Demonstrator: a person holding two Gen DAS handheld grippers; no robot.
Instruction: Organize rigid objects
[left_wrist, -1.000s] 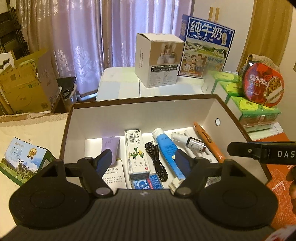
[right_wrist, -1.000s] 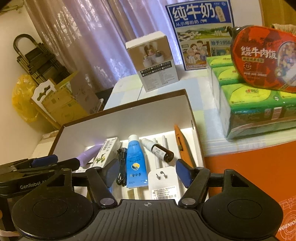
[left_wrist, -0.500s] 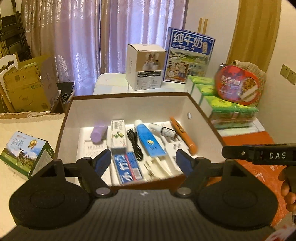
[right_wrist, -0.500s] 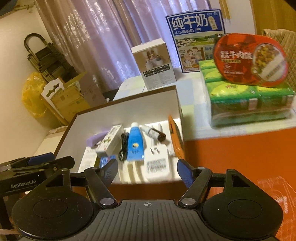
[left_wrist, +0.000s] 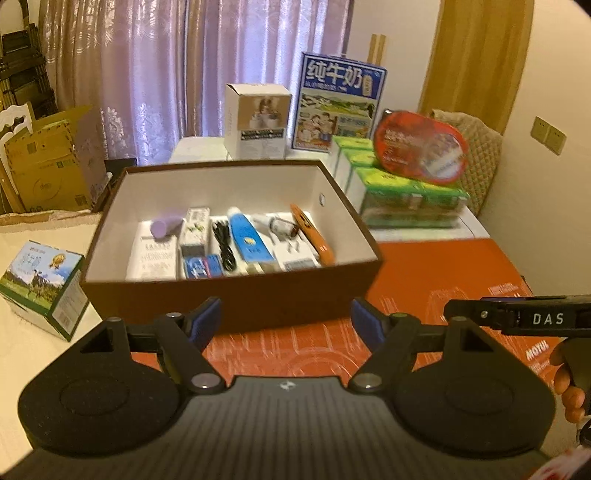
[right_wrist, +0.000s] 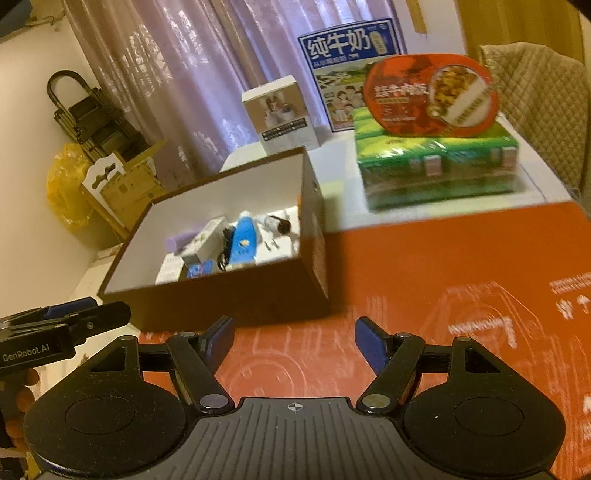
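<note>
Both grippers hang short of the box, fingers spread wide and holding nothing. The left gripper (left_wrist: 286, 321) faces the brown box (left_wrist: 236, 295) head-on; the right gripper (right_wrist: 295, 343) sits off its near right corner, above the orange mat (right_wrist: 461, 266).

Inside the box (right_wrist: 229, 291), white walls, open top, and a tidy row along the floor. Far left, a purple cylinder (left_wrist: 166, 226) lies on its side, its near end resting on a white printed carton (left_wrist: 153, 254). Just beside it, a white-and-green carton (left_wrist: 195, 230) with a small blue packet (left_wrist: 203, 266) at its near end. Then a coiled black cable (left_wrist: 224, 246), a blue tube (left_wrist: 248, 245) with its white cap pointing to the back wall, a small bottle with a dark cap (left_wrist: 279, 226) lying slantwise, a white plug adapter (left_wrist: 295, 254), and an orange pen-shaped tool (left_wrist: 312, 238) nearest the right wall.

The box's right part rests on the orange mat on the worktop. Behind it stand a white carton (left_wrist: 258, 125) and a blue milk carton (left_wrist: 341, 107); to the right, green packs (right_wrist: 436, 166) carry a red oval tub (right_wrist: 428, 96). Left of the box, a small milk carton (left_wrist: 40, 288).
</note>
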